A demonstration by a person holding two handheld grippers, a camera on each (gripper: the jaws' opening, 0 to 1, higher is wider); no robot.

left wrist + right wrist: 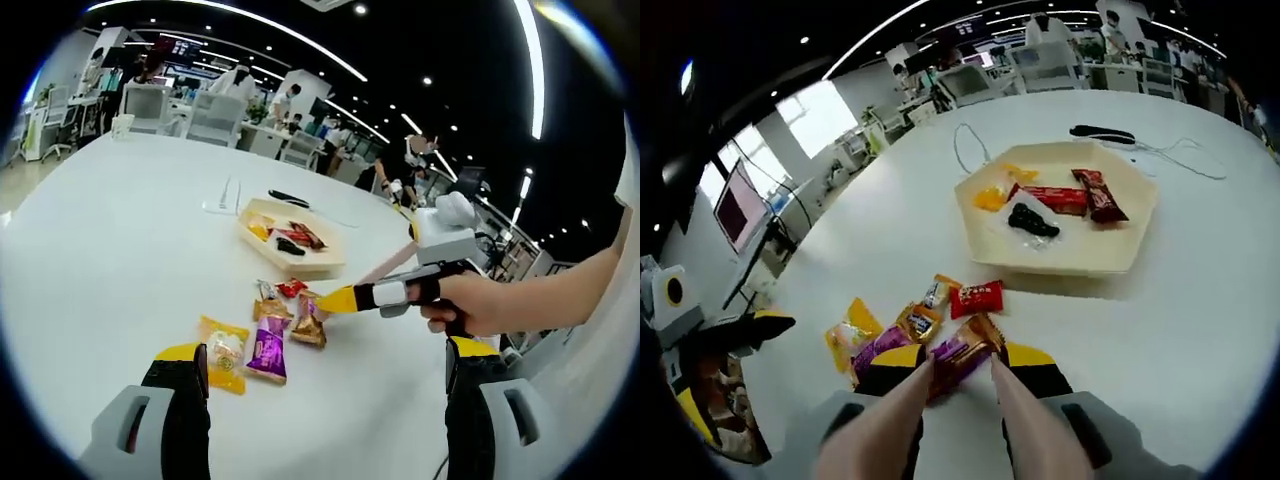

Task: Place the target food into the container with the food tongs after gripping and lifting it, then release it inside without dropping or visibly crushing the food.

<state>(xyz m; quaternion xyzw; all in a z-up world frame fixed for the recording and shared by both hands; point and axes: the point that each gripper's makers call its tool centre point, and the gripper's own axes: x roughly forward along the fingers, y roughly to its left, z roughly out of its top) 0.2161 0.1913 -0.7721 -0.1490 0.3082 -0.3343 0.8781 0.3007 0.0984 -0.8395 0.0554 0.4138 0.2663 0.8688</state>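
Note:
Several wrapped snacks lie on the white table [110, 240]: a yellow packet [225, 352], a purple one [268, 352], a red one [977, 297]. My right gripper [962, 358] is shut on the beige food tongs [1025, 420]. The tong tips straddle an orange-purple packet [962, 350], which rests on the table. The same gripper [345, 298] enters the left gripper view in a hand and touches that packet [308, 325]. Beyond it stands the cream hexagonal tray [1120, 255] [318, 266], holding a few snacks. My left gripper [325, 375] hangs open near the yellow packet with nothing in it.
A black object [1102, 133] and a white cable [968, 150] lie on the table past the tray. My left gripper [760, 325] shows at the left edge of the right gripper view. Office chairs, desks and people [240, 85] stand behind the table.

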